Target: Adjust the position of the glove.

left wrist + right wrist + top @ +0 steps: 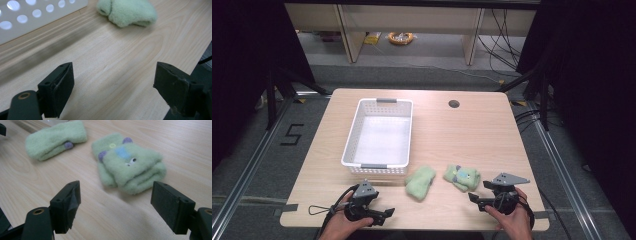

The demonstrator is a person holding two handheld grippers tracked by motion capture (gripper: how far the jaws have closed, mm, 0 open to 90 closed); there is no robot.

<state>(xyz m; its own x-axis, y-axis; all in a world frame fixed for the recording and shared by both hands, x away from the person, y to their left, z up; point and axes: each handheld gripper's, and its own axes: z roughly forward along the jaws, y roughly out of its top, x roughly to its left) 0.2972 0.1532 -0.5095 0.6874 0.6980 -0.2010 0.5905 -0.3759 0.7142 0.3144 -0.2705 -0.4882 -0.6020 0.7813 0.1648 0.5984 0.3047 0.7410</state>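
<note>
Item: two green fleece mittens. Patterned mitten (128, 167) lies just ahead of the right gripper (115, 206); plain mitten (127, 11) lies beside the white basket (379, 132), ahead of the left gripper (113, 90). Both jaws open, empty. Likely light, soft, compressible; pinch the folded bulk mid-body.

Your right gripper (115, 202) hovers low over the table (175, 150) with its jaws spread wide and nothing between them. Just ahead lies a green mitten (130, 165) with a face, blue patch and purple ears. A second mitten (55, 140) lies farther off, apart from it.
</note>
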